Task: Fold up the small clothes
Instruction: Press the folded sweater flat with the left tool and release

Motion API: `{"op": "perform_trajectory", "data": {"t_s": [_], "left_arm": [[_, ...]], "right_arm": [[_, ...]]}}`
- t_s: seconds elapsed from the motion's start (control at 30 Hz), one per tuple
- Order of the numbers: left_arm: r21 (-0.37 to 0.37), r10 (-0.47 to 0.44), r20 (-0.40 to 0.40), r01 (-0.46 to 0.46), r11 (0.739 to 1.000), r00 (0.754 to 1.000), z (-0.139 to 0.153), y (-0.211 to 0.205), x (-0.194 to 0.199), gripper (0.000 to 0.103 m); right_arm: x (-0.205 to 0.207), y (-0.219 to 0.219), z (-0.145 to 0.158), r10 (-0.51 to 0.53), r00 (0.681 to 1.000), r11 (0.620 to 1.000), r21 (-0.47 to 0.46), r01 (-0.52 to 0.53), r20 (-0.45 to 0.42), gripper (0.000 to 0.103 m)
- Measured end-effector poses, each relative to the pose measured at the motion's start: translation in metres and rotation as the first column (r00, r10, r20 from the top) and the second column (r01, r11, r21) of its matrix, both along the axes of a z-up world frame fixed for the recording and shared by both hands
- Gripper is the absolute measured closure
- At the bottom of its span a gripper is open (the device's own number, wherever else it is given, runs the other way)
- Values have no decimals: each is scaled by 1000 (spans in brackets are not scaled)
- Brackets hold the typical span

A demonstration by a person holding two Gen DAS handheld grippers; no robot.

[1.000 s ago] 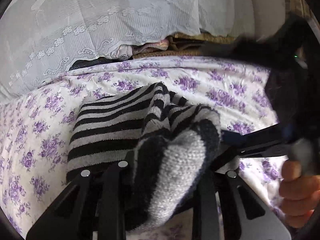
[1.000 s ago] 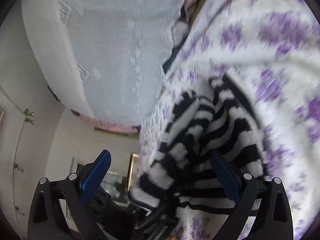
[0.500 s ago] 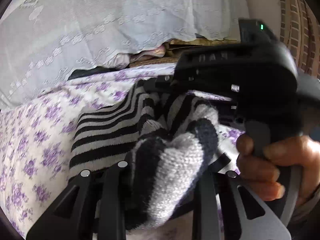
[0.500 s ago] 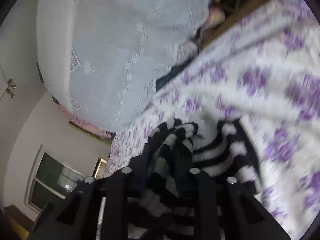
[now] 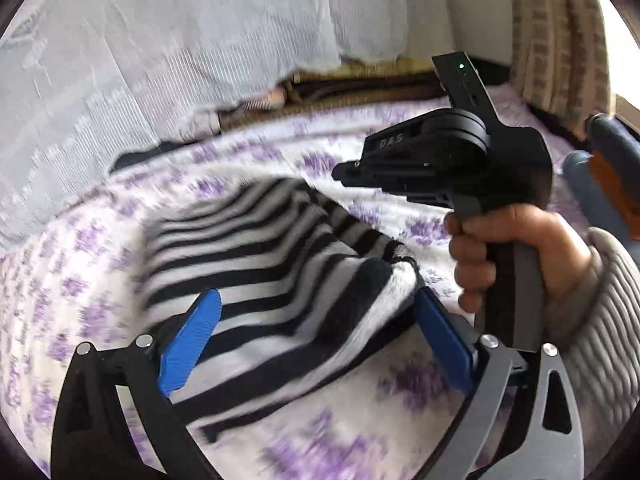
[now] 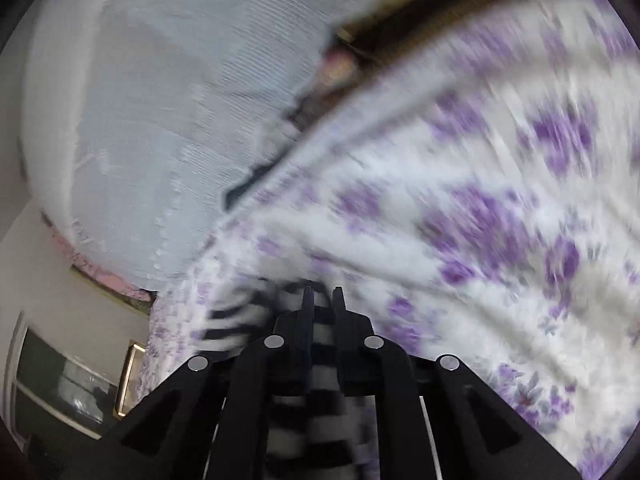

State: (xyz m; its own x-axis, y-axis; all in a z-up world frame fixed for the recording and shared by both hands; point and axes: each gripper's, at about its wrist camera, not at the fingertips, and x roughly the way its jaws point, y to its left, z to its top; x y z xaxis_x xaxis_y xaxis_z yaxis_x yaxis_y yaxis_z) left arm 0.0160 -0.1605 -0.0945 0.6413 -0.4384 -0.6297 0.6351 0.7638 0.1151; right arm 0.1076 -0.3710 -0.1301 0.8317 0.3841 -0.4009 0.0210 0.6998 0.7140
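Garment apparently lies lengthwise away from spread left jaws.

The garment lies on the bedspread, between the left tool's spread fingers.

Right gripper, its two black fingers drawn close together, pinches a fold of a black-and-white striped knit garment that runs between them toward the camera. More of the striped fabric bunches just left of the fingertips. Beneath and to the right spreads a white bedsheet printed with purple flowers (heavily blurred). A pale lace curtain fills the upper left, and a window with a light frame shows at lower left
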Motion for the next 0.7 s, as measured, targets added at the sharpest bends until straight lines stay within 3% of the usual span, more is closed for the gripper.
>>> {"op": "perform_trajectory", "data": {"t_s": [0.13,0.23,0.27,0.33,0.37,0.43,0.47,0.57,0.7], "left_arm": [[-65,54,62,-50,997,997,23,40,0,5],[-59,212,10,-211,976,977,17,60,34,5],[-37,248,-48,-250,968,967,6,62,48,5],[34,262,-131,-260,965,956,-22,59,64,4],[57,255,-150,-249,967,955,-34,55,65,4],[11,239,-152,-240,971,959,-50,55,62,4],[-1,240,-164,-244,970,957,-50,57,63,4],[-45,245,-247,-264,963,937,-40,67,71,5],[-141,222,-177,-248,958,959,-13,88,58,5]], "right_arm": [[-8,37,29,183,979,983,1,-183,85,92],[-2,65,27,283,958,959,-30,-282,40,92],[-1,65,18,286,958,957,-40,-286,-5,86],[4,56,-16,235,964,969,-41,-242,-127,85],[5,48,-33,219,964,974,-31,-226,-150,103],[1,30,-45,236,966,971,65,-230,-109,103],[-3,25,-42,218,969,974,87,-208,-118,103],[-27,28,-13,179,982,983,-20,-180,-63,97],[-56,47,4,276,960,957,-86,-278,-33,97]]}}
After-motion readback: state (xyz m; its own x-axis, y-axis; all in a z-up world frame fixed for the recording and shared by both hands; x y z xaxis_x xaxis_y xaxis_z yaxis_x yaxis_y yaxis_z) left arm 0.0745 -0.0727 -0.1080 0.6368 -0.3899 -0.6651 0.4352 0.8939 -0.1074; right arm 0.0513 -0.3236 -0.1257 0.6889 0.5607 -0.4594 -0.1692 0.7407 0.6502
